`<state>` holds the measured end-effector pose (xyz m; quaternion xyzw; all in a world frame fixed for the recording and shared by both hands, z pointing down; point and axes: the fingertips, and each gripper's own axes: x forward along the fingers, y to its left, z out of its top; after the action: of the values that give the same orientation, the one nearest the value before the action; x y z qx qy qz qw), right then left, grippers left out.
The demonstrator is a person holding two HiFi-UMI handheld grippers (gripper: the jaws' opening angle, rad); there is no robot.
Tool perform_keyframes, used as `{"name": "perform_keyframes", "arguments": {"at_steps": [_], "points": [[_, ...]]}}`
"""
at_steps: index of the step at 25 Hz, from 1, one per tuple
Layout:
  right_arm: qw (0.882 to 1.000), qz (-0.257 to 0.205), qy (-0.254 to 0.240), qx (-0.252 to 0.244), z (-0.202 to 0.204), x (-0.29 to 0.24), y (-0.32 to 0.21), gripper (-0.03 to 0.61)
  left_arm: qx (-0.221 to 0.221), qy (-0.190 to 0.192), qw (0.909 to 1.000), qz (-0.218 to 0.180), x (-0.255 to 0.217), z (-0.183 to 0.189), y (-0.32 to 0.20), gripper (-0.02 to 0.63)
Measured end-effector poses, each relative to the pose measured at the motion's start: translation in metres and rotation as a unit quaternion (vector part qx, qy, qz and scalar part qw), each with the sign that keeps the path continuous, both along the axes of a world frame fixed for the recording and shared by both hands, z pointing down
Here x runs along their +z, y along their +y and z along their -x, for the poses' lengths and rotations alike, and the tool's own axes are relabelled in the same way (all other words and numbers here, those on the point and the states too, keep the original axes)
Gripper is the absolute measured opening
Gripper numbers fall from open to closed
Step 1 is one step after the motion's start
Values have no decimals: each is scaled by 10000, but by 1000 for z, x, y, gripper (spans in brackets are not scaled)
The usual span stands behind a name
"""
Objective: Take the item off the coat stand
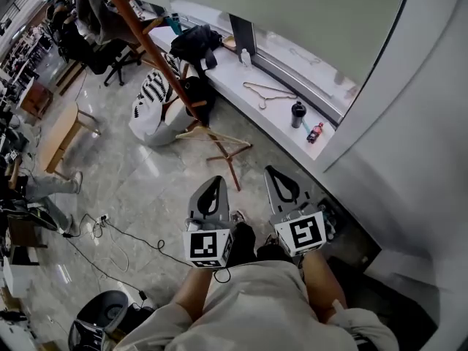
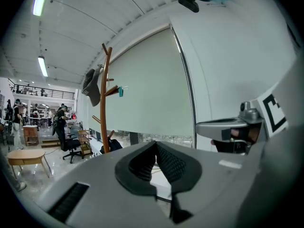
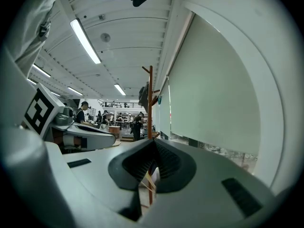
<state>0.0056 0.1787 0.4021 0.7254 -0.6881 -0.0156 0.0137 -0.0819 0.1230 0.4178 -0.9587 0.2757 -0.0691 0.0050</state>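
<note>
Approach step: the item hangs untouched, well apart from both claws.
The dark item [image 2: 91, 85], perhaps a cap or jacket, hangs high on the coat stand [image 2: 105, 109]. The left gripper [image 2: 156, 147] and right gripper [image 3: 153, 145] are closed and empty. The next move likely calls for stepping closer, raising one and opening it.

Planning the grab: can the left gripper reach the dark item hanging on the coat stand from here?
Probably not yet: the left gripper is shut and well short of the coat stand, whose dark item hangs high. Nothing seems to block the way, though.
</note>
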Motion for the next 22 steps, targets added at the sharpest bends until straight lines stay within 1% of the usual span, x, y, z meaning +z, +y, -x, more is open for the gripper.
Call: {"name": "perform_keyframes", "arguments": {"at_steps": [4,8,13,22], "points": [[9998,128,108,64,-10,7,-8,5,97,69,9999,99,8,-16,-13,11],[9995,165,236,95,-18,7,-29,5,198,175,9996,98,8,-30,-34,11],[9991,153,379,-58,-15,-6,-73,5,139,290,9994,96,0,-33,-76,11],[9984,303,418,-212,-15,-3,-160,5,32,354,9991,220,2,-30,-162,11]]}}
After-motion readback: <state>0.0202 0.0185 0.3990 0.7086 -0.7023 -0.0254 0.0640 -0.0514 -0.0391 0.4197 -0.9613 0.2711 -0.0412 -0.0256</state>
